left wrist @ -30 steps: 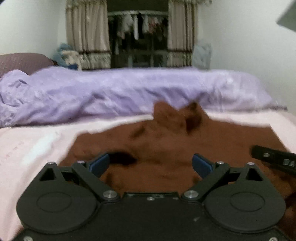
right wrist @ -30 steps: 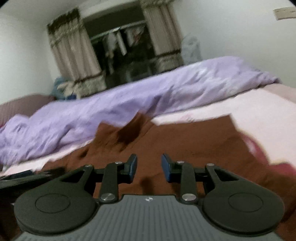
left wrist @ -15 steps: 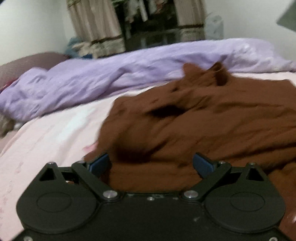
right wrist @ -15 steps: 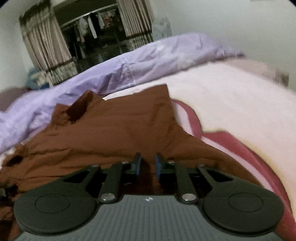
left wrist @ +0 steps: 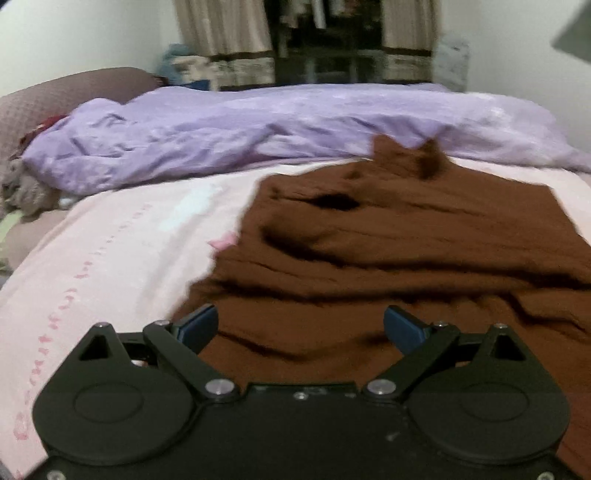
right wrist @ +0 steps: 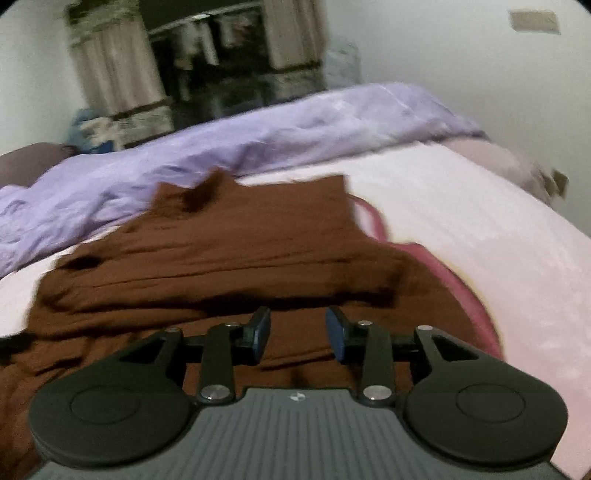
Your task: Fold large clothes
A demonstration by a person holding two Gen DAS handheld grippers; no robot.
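Brown garment point(left wrist: 417, 258) lies bunched in soft ridges across the pink sheet point(left wrist: 122, 251), its collar points sticking up at about 12 o'clock toward the purple quilt point(left wrist: 258, 125). In the right wrist view we see the same brown garment point(right wrist: 229, 243) spread from 9 o'clock to the centre, with a dark pink cloth point(right wrist: 458, 284) showing from under its edge at 3 o'clock. Our left gripper point(left wrist: 301, 328) hovers at the near hem, its jaws spread wide, with nothing between the blue pads point(left wrist: 201, 325); whether they touch the fabric we cannot tell. Our right gripper point(right wrist: 297, 334) sits over the near fold with its jaws parted by a narrower gap, also holding nothing. Beyond the garment the pink sheet point(right wrist: 461, 206) runs out to 2 o'clock. The purple quilt point(right wrist: 229, 147) stretches along the far side of the bed. Behind it, at 12 o'clock, curtains point(left wrist: 225, 26) frame a dark opening with hanging clothes point(right wrist: 199, 40). A brownish headboard point(left wrist: 51, 99) sits at 10 o'clock in the left view.
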